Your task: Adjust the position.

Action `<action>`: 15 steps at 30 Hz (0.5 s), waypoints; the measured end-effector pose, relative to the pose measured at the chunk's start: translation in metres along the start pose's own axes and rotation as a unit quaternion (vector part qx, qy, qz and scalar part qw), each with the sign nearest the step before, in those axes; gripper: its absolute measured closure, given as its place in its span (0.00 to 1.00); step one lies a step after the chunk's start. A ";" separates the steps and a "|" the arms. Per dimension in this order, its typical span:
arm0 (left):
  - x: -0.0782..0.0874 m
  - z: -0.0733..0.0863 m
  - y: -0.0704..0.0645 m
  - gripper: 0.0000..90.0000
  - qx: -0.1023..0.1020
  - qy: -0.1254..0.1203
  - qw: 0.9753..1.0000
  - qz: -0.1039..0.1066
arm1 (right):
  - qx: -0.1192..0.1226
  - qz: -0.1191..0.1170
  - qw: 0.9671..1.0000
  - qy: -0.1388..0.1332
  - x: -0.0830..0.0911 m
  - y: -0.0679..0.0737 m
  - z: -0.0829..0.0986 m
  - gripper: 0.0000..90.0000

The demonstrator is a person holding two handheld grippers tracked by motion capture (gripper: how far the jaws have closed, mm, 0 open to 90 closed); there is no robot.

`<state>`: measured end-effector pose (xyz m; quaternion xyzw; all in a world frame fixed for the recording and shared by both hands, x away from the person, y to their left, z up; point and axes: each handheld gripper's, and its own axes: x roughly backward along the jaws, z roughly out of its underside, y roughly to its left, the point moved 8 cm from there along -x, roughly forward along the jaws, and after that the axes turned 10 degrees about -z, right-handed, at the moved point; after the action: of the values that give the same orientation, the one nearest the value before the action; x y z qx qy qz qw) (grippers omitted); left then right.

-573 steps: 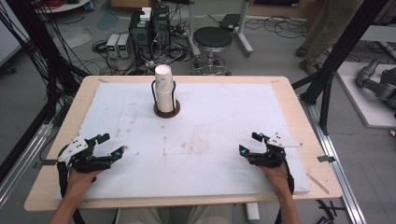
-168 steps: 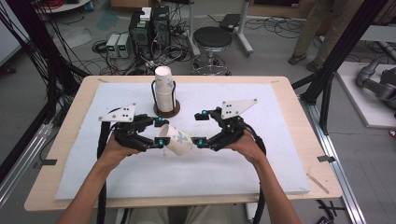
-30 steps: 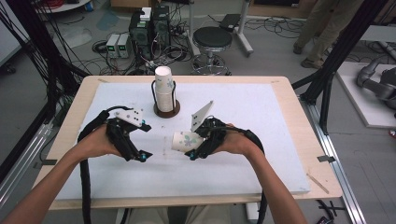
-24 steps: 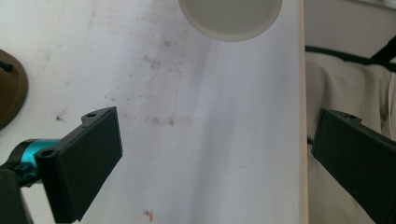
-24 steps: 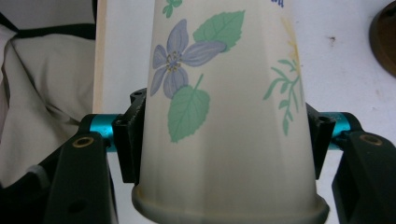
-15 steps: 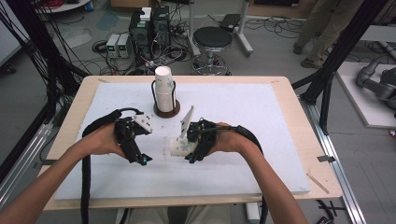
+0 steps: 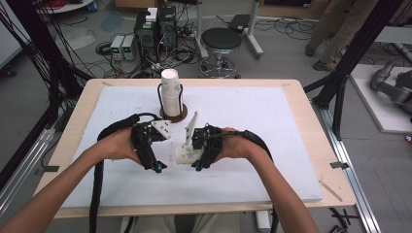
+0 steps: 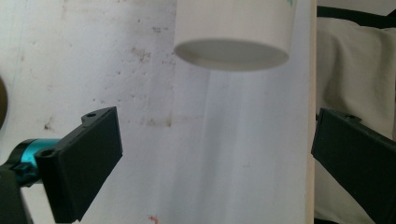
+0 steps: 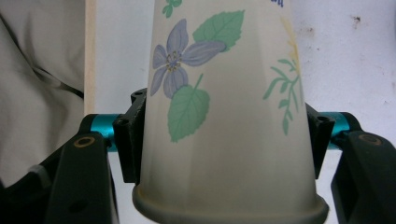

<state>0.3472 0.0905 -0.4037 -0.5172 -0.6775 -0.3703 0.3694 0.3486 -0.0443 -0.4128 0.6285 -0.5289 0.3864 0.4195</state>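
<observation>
Over the middle of the bench (image 7: 272, 104), on its white mat, the right hand-held gripper (image 7: 200, 151) is grasping a paper cup (image 7: 187, 154) printed with flowers and leaves. From the right gripper view the 2 black jaws pinch the cup (image 9: 224, 116) on both sides just above its rolled rim, which sits nearest the camera, so the base points away from it. From above, the cup lies roughly sideways between the 2 hands, close over the mat; I can't tell if it touches.

The left hand-held gripper (image 7: 154, 162) is released, with its jaws spread wide and nothing between them. Its own camera looks down the mat at the cup's base (image 8: 232, 49) a bit ahead, so it's lined up with the cup but apart from it.

Behind the hands, a stack of cups (image 7: 170, 97) stands upright in a wire holder (image 7: 173, 112) on a round brown base.

What could go wrong, as I see it: thin paper squeezed near the rim can buckle or go oval, and then the cup may slip out. If the left jaws close off-centre on the base they could knock it sideways out of the right grip. Swinging either hand back could also tip the stack
</observation>
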 end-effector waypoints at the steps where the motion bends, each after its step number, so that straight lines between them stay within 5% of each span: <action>1: -0.001 -0.002 0.000 0.02 -0.001 -0.001 1.000 0.000 | 0.000 0.000 1.000 0.000 0.000 0.000 0.000 0.38; 15: -0.015 -0.019 -0.006 0.02 -0.009 -0.009 1.000 0.022 | 0.015 0.000 1.000 -0.009 0.003 0.006 -0.009 0.38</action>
<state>0.3468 0.0660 -0.4092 -0.5382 -0.6661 -0.3636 0.3667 0.3429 -0.0370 -0.4064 0.6380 -0.5270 0.3886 0.4052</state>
